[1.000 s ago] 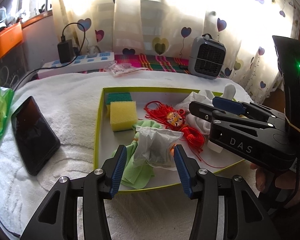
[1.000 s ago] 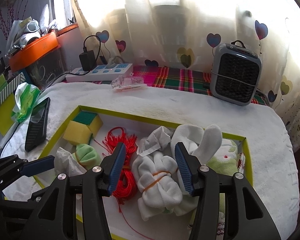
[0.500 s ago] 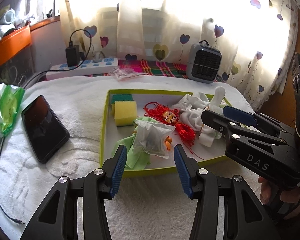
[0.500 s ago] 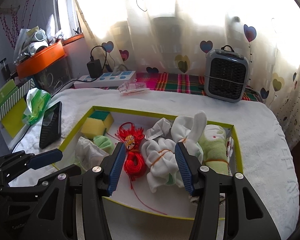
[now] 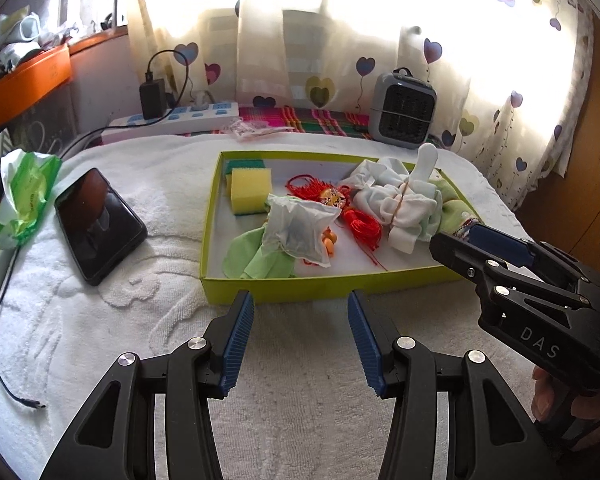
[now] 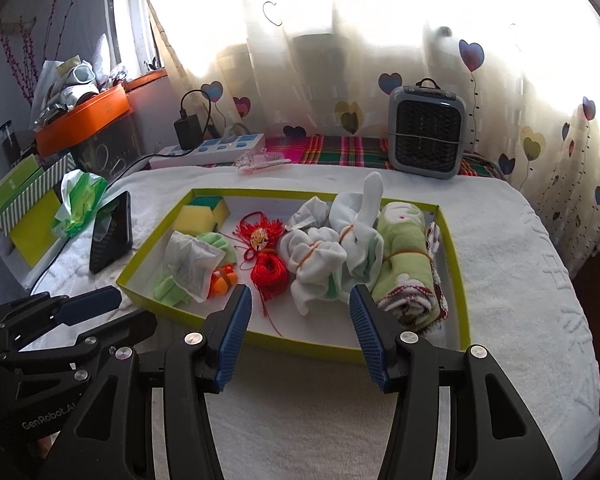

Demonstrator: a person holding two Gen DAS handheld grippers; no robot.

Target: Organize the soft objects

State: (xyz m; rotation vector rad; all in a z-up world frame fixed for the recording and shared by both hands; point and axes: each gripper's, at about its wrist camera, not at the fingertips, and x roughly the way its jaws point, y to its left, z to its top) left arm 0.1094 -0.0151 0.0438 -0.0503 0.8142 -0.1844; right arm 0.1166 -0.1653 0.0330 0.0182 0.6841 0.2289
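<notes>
A shallow lime-green box (image 5: 324, 282) (image 6: 454, 240) lies on a white towel. Inside it are a yellow sponge (image 5: 250, 190) (image 6: 198, 216), a translucent pouch (image 5: 300, 230) (image 6: 192, 260) over a pale green cloth (image 5: 256, 258), a red tassel knot (image 5: 360, 222) (image 6: 270, 270), white socks bound with rubber bands (image 5: 400, 204) (image 6: 324, 256) and a rolled green towel (image 6: 404, 264). My left gripper (image 5: 301, 316) is open and empty, just in front of the box's near wall. Over the box's near edge my right gripper (image 6: 300, 312) stands open and empty too.
A black phone (image 5: 98, 222) and a green tissue pack (image 5: 24, 196) lie left of the box on the white towel (image 5: 100, 340). A power strip (image 5: 176, 118) and a small grey heater (image 6: 426, 136) stand at the back by the curtain. A cable (image 5: 4, 320) trails at the left edge.
Both grippers have drawn back from over the box toward me, so the whole box now lies ahead of the fingertips. Their jaws kept the same width and nothing was picked up.
</notes>
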